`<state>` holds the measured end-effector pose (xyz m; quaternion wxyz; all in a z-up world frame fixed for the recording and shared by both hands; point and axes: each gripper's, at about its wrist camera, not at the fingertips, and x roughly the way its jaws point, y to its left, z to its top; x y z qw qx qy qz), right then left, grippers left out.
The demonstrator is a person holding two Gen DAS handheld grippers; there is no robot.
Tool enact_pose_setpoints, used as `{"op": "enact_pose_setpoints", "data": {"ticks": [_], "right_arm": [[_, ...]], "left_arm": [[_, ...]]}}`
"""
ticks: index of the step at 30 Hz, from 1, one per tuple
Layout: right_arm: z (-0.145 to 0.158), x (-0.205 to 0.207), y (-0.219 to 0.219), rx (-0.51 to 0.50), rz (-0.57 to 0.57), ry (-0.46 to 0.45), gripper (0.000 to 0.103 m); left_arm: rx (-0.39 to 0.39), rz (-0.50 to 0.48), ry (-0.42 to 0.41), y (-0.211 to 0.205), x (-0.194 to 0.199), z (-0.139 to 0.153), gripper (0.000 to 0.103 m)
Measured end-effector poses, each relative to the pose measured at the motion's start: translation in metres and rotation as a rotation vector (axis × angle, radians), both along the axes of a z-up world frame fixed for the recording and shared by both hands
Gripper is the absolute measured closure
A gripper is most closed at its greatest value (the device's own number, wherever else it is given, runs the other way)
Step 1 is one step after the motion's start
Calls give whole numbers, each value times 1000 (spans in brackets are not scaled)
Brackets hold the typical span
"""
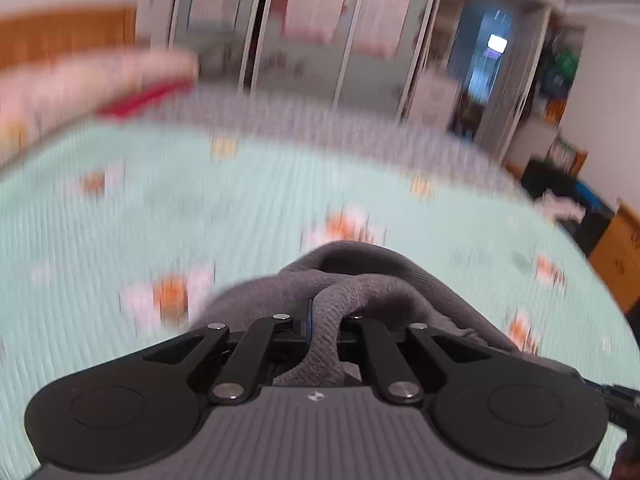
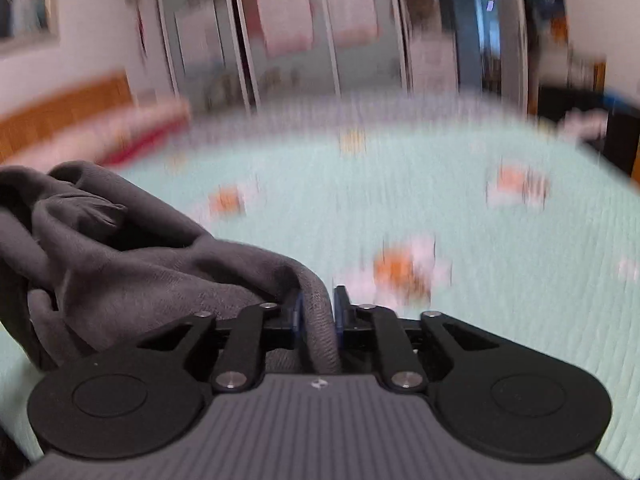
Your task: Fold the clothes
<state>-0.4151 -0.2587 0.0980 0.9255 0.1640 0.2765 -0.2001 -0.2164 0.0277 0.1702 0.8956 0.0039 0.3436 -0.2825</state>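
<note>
A: Gripping noted: left gripper [image 1: 326, 320] was clamped on a thick rolled edge of the grey garment [image 1: 372, 276], held above the mint bedspread [image 1: 256, 200].

B: Right gripper [image 2: 316, 312] likewise pinched the grey garment [image 2: 120, 248]; cloth bunched to its left. Background blurred.

Grey garment [image 1: 360, 276]: soft matt knit cloth, ribbed thick hem, creased folds at left of right wrist view [image 2: 120, 248].
Left hand-held gripper [image 1: 322, 320] and right hand-held gripper [image 2: 318, 312]: matt black plastic links, shiny metal pivot pins, grey ribbed body, blue pads.
Bed cover [image 1: 120, 220]: pale green cloth, fine ribbed quilting, orange-white prints.
Headboard [image 1: 64, 36], upper left: orange-brown wood.
Wardrobe doors [image 2: 280, 32], top centre: smooth, glossy.
</note>
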Motion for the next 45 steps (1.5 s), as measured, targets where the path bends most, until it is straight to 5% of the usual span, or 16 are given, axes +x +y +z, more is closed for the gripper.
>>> {"op": "enact_pose_setpoints", "data": {"ticks": [4,10,15,19,21,22,23,31,34,37,42,45], "right_arm": [[1,-19,4,93,24,-18,63],[55,-40,27,10,65,-185,45],[53,15,97,-46,351,-139,30],[28,65,158,-173,511,-18,30],[10,81,168,-223,508,41,38],[2,88,172,-244,507,69,80],[-2,89,171,-227,513,80,99],[13,-11,138,-183,358,-75,98],[-15,-36,129,-146,322,2,98],[-46,-50,135,-167,310,99,98],[-64,-43,143,-175,297,118,98],[-61,-47,144,-193,296,123,98]], "left_arm": [[26,47,74,21,-6,-43,99],[2,12,66,41,-12,-42,99],[2,10,67,35,-19,-53,98],[-12,17,80,43,-19,-52,98],[-4,12,74,46,-24,-52,98],[1,8,72,47,-26,-52,98],[7,0,70,49,-29,-54,98],[64,-94,57,57,-56,-70,92],[38,-152,71,63,-68,-71,83],[-20,-213,92,74,-80,-65,61],[-95,-247,72,93,-94,-41,57],[-71,-190,4,88,-88,-27,52]]}}
